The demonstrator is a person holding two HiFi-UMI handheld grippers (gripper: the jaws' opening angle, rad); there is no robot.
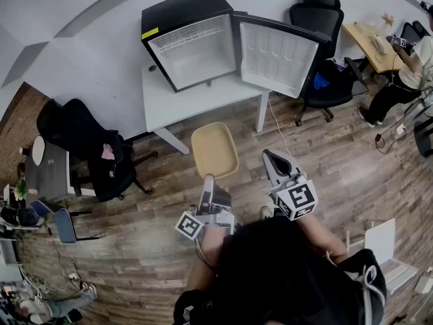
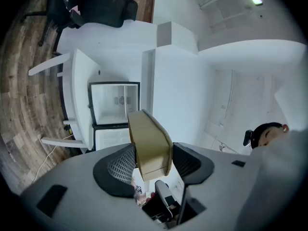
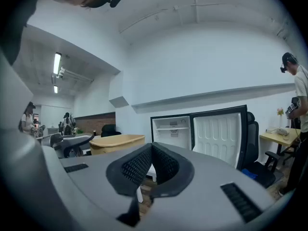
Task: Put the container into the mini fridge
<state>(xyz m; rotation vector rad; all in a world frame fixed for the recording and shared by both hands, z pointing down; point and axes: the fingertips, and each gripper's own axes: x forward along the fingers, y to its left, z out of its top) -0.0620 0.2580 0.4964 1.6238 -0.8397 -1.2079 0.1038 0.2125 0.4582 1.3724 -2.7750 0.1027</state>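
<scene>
Now: carry step. The container is in hand and not yet at the fridge.

- Left gripper [image 2: 153,154] is closed on the tan container [image 1: 214,149], with one jaw on each side of its near wall. The container sticks out ahead of the jaws, mouth up in the head view, and looks empty as far as shows.
- Right gripper [image 3: 153,150] is at 3 o'clock of the left one. Its jaws are together with nothing between them.
- Mini fridge [image 1: 193,51] sits at 12 o'clock from the container, on a white table [image 1: 177,101], well apart from it.
- Door [image 1: 279,56] is swung open toward 1 o'clock. The cavity looks bare, with a shelf near its top.
- Wood floor [image 1: 318,161] lies between the person and the table.
- A black office chair [image 1: 91,151] is at 9 o'clock.

Judgement: this is the approach, and insertion has not begun. The next move calls for bringing the container forward to 12 o'clock and up to cavity height. It should be held level, short end leading, and clear of the door's edge on the 1 o'clock side. How the container's width compares with the opening cannot be judged from here, so it may need to go in lengthwise. Release only once the base rests on the fridge floor.
</scene>
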